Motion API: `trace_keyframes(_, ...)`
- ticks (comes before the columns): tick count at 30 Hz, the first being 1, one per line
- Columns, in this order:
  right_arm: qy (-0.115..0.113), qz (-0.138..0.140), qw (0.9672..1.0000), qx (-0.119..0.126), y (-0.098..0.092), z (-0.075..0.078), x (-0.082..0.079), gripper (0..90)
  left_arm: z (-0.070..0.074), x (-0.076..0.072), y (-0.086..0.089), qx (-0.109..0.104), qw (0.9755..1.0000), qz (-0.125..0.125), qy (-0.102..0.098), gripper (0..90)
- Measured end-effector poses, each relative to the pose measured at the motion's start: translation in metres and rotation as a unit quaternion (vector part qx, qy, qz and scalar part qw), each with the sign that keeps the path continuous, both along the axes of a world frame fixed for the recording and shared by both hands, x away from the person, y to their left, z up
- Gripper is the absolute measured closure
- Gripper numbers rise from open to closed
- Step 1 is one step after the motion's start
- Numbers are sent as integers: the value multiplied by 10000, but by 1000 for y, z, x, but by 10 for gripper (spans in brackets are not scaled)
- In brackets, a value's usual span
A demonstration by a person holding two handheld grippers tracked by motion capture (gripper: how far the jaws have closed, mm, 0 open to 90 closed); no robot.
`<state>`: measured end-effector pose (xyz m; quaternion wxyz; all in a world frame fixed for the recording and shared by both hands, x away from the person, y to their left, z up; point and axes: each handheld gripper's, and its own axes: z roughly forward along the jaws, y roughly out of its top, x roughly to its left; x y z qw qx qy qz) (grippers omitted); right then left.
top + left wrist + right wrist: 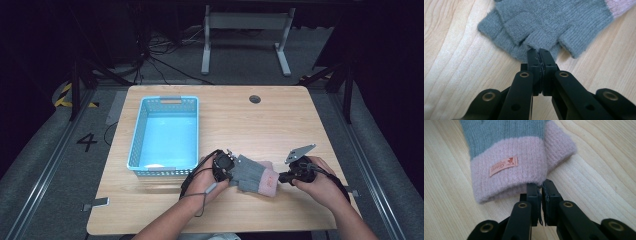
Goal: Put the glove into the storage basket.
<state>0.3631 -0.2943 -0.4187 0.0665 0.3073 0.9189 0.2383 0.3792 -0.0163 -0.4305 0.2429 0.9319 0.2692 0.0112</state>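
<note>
Two grippers, one glove: both hands work at the near edge of the desk, seen from the high view.
Desk: pale wood-grain top, rectangular with rounded corners; a small round dark grommet is set near its far edge.
Basket: light blue plastic, rectangular, with perforated lattice walls; it stands on the left part of the desk, just beside the left gripper.
Glove: fuzzy grey knit, fingerless, with short open finger stubs and a ribbed pink cuff; it lies flat on the desk between the two grippers, stubs toward the left, cuff toward the right.
Cuff label: small orange woven tag with script too fine to read.
Left gripper: black, held in the person's left hand; jaws pressed together on the edge of a grey finger stub, with knit caught between them.
Right gripper: black, carrying a grey three-cornered plate, held in the right hand; jaws narrow, nipping the lower rim of the pink cuff, with a slim gap between the pads.
</note>
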Motion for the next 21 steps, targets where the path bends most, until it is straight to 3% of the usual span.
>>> trace_keyframes(13, -188, -224, 9990, 340, -7, 17, -1, 879, 23, -16, 6, -255, 9996, -77, -86, 894)
trace_keyframes(21, -370, -321, 9976, 489, -4, 23, 8, 882, 26, -23, 9, -297, 9995, -78, -99, 894)
